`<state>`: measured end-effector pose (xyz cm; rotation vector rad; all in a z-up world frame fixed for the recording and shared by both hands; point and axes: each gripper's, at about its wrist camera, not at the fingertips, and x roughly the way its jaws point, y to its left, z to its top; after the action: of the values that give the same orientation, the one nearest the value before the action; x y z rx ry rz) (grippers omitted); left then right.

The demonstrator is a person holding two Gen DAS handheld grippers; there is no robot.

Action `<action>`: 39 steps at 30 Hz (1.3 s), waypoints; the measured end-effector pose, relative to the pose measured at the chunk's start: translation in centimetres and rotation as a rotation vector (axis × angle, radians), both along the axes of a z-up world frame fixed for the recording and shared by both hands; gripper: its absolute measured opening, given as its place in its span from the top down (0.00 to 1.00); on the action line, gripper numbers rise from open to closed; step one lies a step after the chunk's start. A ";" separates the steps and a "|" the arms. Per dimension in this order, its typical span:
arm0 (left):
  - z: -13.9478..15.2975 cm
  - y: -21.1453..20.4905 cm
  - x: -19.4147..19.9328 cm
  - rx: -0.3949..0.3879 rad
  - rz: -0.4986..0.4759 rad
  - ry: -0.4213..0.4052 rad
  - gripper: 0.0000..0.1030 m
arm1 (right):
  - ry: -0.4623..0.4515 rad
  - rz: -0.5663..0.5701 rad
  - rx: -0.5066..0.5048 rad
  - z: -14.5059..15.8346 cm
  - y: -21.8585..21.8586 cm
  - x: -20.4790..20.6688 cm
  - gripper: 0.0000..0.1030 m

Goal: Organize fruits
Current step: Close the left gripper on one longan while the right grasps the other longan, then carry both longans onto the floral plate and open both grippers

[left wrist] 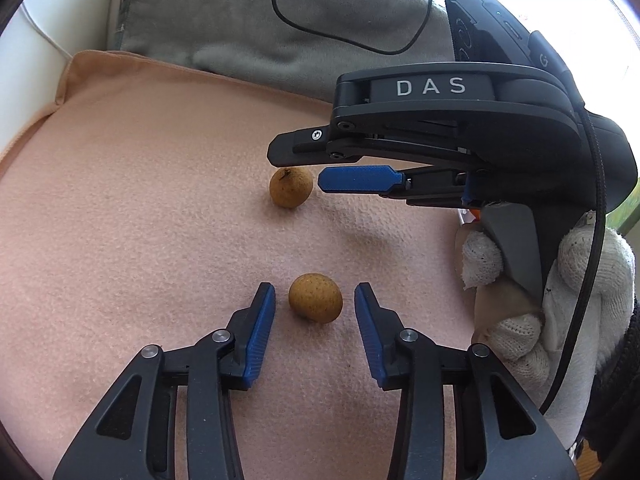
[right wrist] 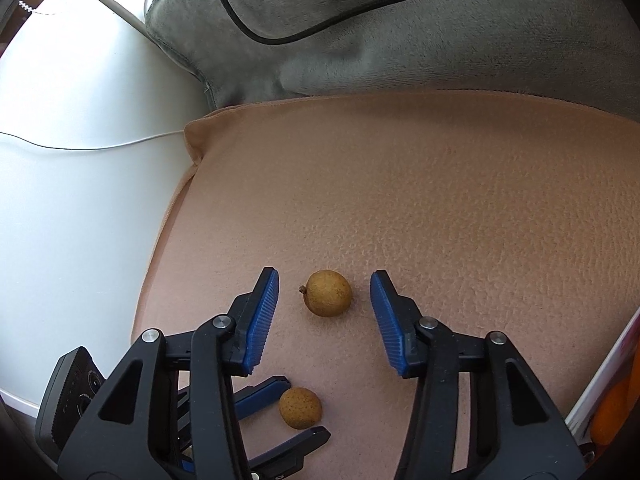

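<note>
**Two fruits bracketed, neither gripped**

Two small round brown fruits resting on a peach-coloured cloth (right wrist: 440,200), well apart from each other. Near fruit (left wrist: 315,298) sitting between the blue pads of the left gripper (left wrist: 315,300), a gap showing on each side, pads not yet touching the skin. Far fruit (right wrist: 329,293) sitting between the pads of the right gripper (right wrist: 324,294), likewise with clear space left and right. Both sets of jaws part-open around their fruit, holding nothing. A gloved hand (left wrist: 560,300) wrapped around the right tool's handle at the right edge of the left wrist view.

Likely trouble from here: round fruit on soft, dimpled cloth, so an off-centre squeeze probably rolling it out forward or sideways. Pads dipping too low, probably pinching cloth along with fruit. Too hard a close, possibly cracking the thin shell. Two tools working close together, with some risk of one bumping the other's fruit.

Far fruit: stem nub pointing left, so its stem axis lying roughly across the jaws. Near fruit almost spherical, no stem visible, long axis impossible to tell.
</note>
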<state>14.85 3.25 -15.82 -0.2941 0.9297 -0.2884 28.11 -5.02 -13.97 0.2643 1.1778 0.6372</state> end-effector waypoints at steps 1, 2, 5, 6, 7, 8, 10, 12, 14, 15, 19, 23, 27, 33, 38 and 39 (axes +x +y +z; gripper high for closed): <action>0.0 0.1 0.1 -0.001 0.000 0.001 0.63 | 0.002 0.001 -0.006 -0.1 0.1 0.1 0.53; 0.0 0.0 0.2 0.000 0.001 0.003 0.64 | 0.003 0.002 -0.010 -0.2 0.1 0.0 0.54; -0.1 0.0 0.5 0.004 0.002 0.003 0.67 | 0.006 0.011 -0.019 -0.4 0.5 0.1 0.58; -0.2 0.0 0.6 0.004 0.002 0.003 0.69 | 0.004 0.011 -0.024 -0.4 0.6 0.0 0.58; -0.2 -0.1 0.7 0.005 0.003 0.002 0.70 | 0.002 0.012 -0.029 -0.5 0.7 -0.1 0.58; -0.2 0.0 0.7 0.005 0.004 0.002 0.72 | 0.002 0.012 -0.033 -0.6 0.8 -0.1 0.60; -0.2 0.0 0.5 0.003 0.000 0.002 0.74 | 0.005 0.011 -0.041 -0.9 0.8 -0.1 0.70; -0.2 -0.1 0.3 0.007 -0.004 0.000 0.75 | 0.013 0.017 -0.039 -1.2 0.8 -0.1 0.72; -0.1 -0.1 0.1 0.011 -0.004 -0.001 0.75 | 0.003 0.021 -0.047 -1.3 0.9 -0.4 0.72; 0.0 -0.2 -0.2 0.011 -0.005 -0.003 0.75 | -0.003 0.024 -0.052 -1.3 0.9 -0.5 0.72; 0.1 0.0 -0.2 0.005 -0.004 -0.002 0.75 | -0.009 0.021 -0.048 -1.0 0.7 -0.6 0.72; 0.5 -0.1 -0.5 0.005 -0.009 -0.009 0.75 | -0.026 0.015 -0.034 -0.1 0.1 -1.0 0.72; 1.0 0.3 -1.1 -0.002 -0.007 -0.017 0.75 | -0.055 0.015 -0.028 1.2 -1.0 -2.2 0.72; 1.9 0.2 -2.4 -0.018 -0.008 -0.036 0.75 | -0.104 -0.003 -0.002 3.1 -3.2 -4.7 0.72; 2.4 -0.3 -3.2 -0.034 -0.012 -0.047 0.75 | -0.136 -0.036 0.026 4.5 -6.0 -6.9 0.72; 2.6 -0.5 -3.4 -0.035 -0.015 -0.048 0.75 | -0.146 -0.043 0.028 4.7 -6.6 -7.4 0.72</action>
<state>11.45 2.76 -13.26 -0.3115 0.8800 -0.3247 20.75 -11.60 -9.22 0.2620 1.0211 0.6253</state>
